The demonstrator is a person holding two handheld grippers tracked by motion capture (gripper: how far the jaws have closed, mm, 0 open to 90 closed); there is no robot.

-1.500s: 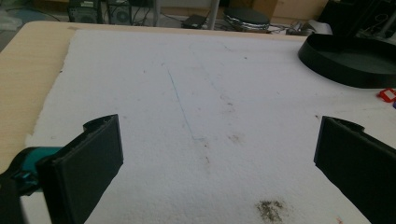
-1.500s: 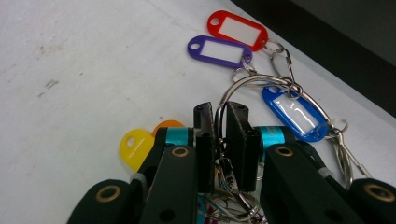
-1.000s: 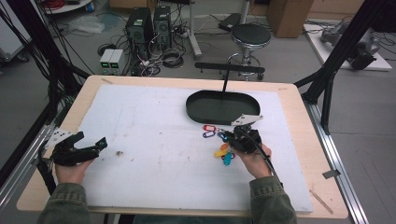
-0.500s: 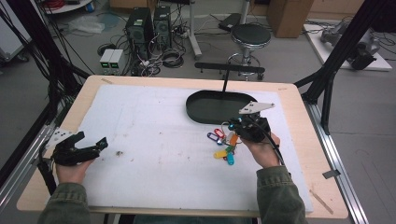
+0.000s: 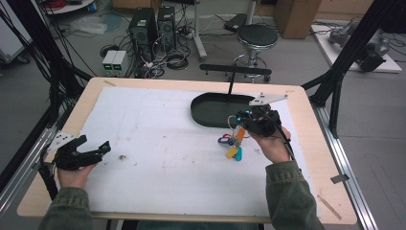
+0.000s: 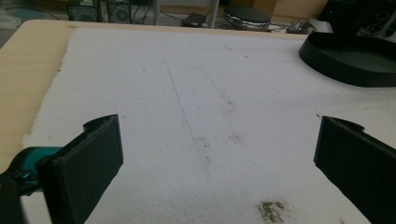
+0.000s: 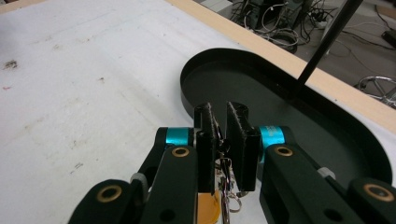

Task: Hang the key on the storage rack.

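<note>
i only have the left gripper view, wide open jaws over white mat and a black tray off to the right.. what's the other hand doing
Observer: The right gripper is shut on a bunch of key tags, held up beside the near rim of the black tray.
Operator: are the tags off the mat
Observer: In the high view they hang below the jaws; I can't tell whether the lowest one touches the white mat.
Operator: anything in the tray
Observer: The right gripper view shows its floor bare.
Operator: what exactly is pinched
Observer: A metal ring sits between the pads, an orange tag hanging beneath it.
</note>
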